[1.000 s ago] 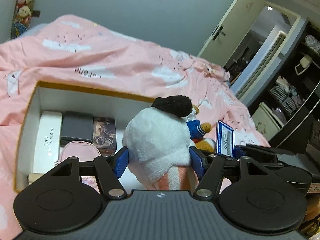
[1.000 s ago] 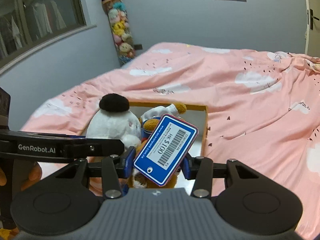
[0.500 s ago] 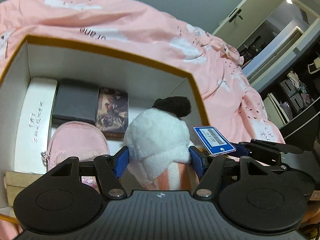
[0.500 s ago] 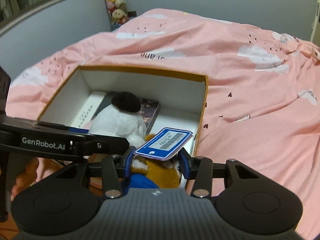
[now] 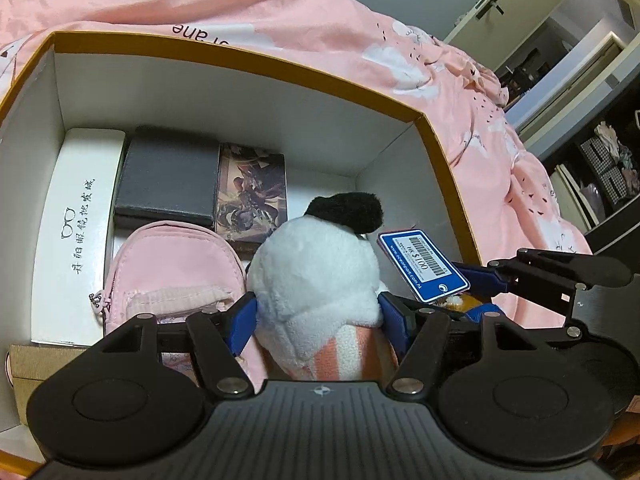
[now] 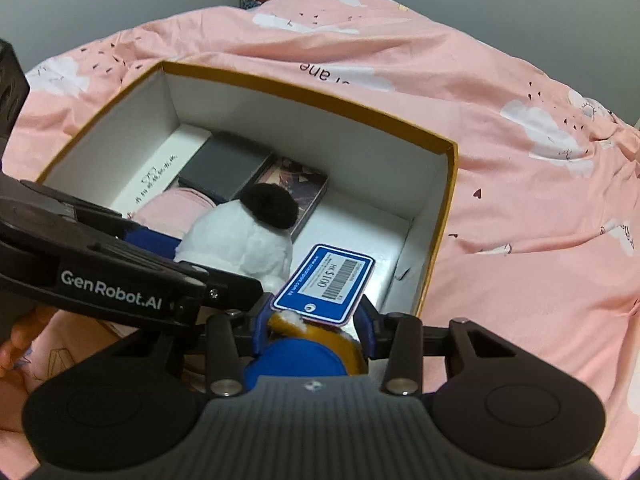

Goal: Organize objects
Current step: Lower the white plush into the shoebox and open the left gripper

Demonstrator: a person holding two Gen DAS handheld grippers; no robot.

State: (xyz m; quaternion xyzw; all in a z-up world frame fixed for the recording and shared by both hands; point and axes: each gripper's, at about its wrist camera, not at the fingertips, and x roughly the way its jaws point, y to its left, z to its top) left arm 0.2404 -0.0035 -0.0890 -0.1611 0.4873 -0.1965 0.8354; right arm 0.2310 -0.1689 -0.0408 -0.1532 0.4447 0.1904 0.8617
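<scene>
1. Left gripper [image 5: 316, 312] pinches white plush toy [image 5: 316, 268], held inside the box [image 5: 240, 60] at 5 o'clock.
2. Right gripper [image 6: 316, 320], jaws just closing, pinches tagged orange-and-blue plush toy [image 6: 320, 340], at the box's 5 o'clock edge.

both grippers [image 5: 316, 316] [image 6: 314, 320] tilted down, clamped, side by side.

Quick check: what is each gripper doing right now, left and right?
Left gripper: closed on the white plush toy with a black pompom.
Right gripper: closed on the orange and blue plush toy with a blue price tag.
</scene>
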